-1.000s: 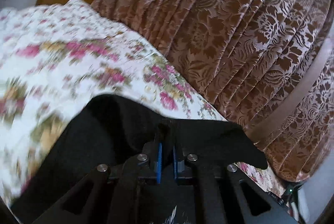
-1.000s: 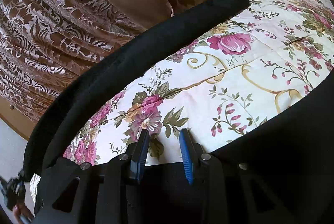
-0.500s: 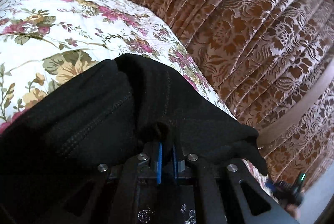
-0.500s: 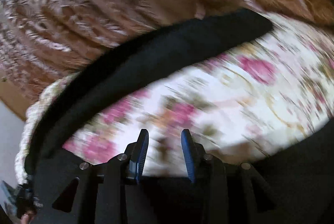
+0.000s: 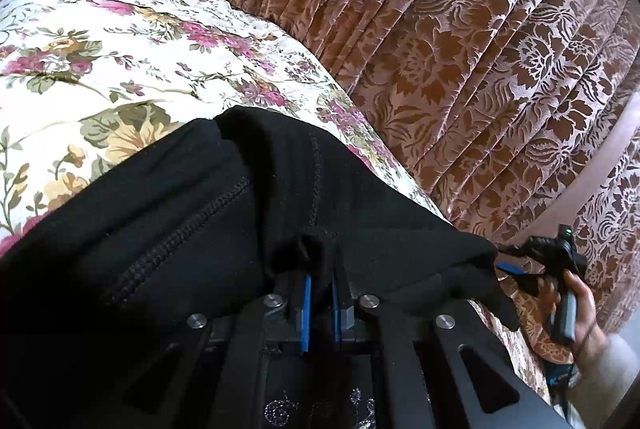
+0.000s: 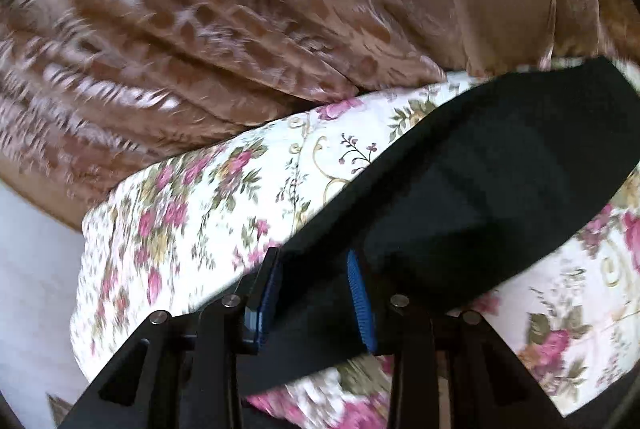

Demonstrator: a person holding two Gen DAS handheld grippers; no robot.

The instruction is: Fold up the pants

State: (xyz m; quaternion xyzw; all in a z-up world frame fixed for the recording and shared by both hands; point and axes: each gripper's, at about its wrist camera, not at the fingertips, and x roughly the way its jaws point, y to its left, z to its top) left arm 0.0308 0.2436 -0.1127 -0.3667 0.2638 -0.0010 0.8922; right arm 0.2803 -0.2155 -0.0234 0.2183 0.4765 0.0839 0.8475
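A floral quilt (image 5: 132, 69) lay against brown patterned curtains (image 5: 480, 49). The black pants (image 5: 180, 229) were spread across the quilt. The left gripper (image 5: 320, 269), angled slightly downward, was clamped on a bunched fold of them. The right gripper (image 6: 314, 269), pitched steeply down, had its 2 jaws parted over a pant leg, its pads not pressing. A hand (image 5: 576, 313) held that gripper's handle.
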